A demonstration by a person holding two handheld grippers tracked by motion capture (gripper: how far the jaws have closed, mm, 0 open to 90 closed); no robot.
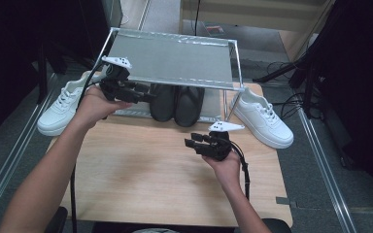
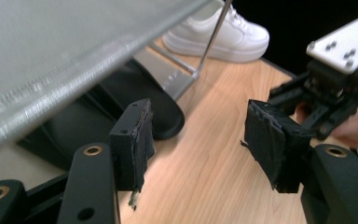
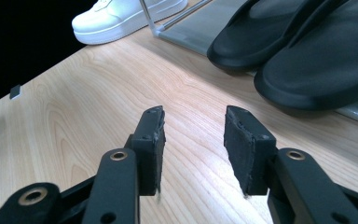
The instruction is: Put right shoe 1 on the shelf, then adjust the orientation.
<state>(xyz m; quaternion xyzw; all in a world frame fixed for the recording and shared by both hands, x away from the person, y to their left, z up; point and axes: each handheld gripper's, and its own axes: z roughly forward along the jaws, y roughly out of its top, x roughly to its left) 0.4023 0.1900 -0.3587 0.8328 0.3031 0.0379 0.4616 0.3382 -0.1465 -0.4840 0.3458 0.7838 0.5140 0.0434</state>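
A pair of black slippers (image 1: 177, 103) stands side by side on the lower shelf of a metal shoe rack (image 1: 172, 58). My left gripper (image 1: 148, 95) is at the rack's left front, its tips close to the left slipper. In the left gripper view the left gripper (image 2: 196, 140) is open and empty, with a slipper toe (image 2: 165, 116) just beyond it. My right gripper (image 1: 188, 141) hovers over the wooden table (image 1: 145, 174) in front of the rack. The right gripper view has the right gripper (image 3: 193, 144) open and empty, the slippers (image 3: 317, 60) ahead to its right.
One white sneaker (image 1: 63, 104) lies left of the rack and another (image 1: 264, 119) right of it, both at the table's far corners. The rack's grey upper shelf (image 2: 51, 56) overhangs the slippers. Bare wood lies between the rack and the near edge.
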